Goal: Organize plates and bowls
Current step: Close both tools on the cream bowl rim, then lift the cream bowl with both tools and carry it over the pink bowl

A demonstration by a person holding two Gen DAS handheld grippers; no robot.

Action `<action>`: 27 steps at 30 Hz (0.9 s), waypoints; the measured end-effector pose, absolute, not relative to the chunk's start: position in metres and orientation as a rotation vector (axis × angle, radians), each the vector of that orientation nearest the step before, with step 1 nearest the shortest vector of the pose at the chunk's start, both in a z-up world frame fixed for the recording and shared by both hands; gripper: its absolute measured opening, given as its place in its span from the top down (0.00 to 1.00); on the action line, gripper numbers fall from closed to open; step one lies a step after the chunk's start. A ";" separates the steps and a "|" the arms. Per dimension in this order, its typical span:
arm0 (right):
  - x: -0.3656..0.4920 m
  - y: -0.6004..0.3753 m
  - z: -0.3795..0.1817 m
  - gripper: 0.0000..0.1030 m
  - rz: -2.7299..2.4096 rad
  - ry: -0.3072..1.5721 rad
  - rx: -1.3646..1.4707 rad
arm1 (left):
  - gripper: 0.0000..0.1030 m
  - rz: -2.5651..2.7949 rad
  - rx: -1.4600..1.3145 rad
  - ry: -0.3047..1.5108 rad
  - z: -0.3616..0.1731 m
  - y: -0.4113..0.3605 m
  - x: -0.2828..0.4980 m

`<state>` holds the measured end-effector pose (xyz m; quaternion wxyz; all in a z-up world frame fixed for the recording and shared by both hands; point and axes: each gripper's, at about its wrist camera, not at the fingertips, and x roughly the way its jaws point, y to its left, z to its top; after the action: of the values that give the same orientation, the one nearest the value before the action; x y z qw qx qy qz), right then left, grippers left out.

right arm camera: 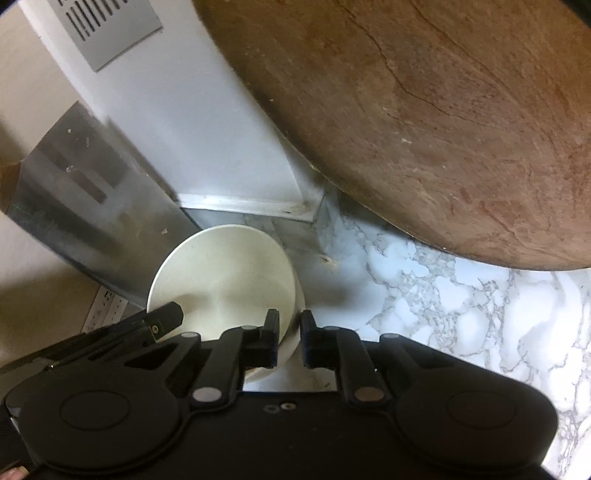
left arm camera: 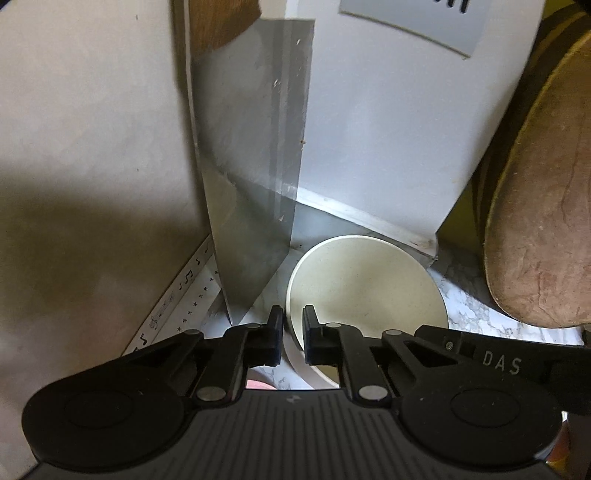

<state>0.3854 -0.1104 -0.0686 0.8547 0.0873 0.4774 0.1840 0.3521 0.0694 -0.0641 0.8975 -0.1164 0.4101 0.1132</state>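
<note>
A cream bowl (left arm camera: 365,284) (right arm camera: 225,273) stands on the marble counter (right arm camera: 443,295), tucked into a corner. My left gripper (left arm camera: 293,332) straddles the bowl's left rim, one finger inside and one outside, and is shut on the wall. My right gripper (right arm camera: 290,336) is shut on the opposite rim in the same way. Each wrist view also shows the other gripper's black arm: the right one (left arm camera: 498,362) and the left one (right arm camera: 162,321). The gripper bodies hide the near part of the bowl.
A large round wooden board (right arm camera: 424,129) leans close on the bowl's right. Behind the bowl stands a white panel with a grey vent (right arm camera: 110,33). A metal sheet (left arm camera: 251,166) rises at its left. Patterned paper (left arm camera: 184,291) lies by the beige wall.
</note>
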 end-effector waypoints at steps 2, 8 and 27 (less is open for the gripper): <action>0.381 -0.113 -0.065 0.88 0.383 1.005 0.185 | 0.90 0.231 -0.243 0.851 -0.061 0.070 0.347; 0.364 -0.118 -0.051 0.88 0.393 0.991 0.172 | 0.90 0.217 -0.233 0.847 -0.057 0.067 0.337; 0.267 -0.135 -0.001 0.88 0.405 0.952 0.138 | 0.90 0.160 -0.212 0.809 -0.001 0.044 0.247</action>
<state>0.2666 -0.1351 -0.0007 0.8668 0.0660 0.4548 0.1933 0.2466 0.0441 -0.0011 0.9107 -0.1026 0.3925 0.0774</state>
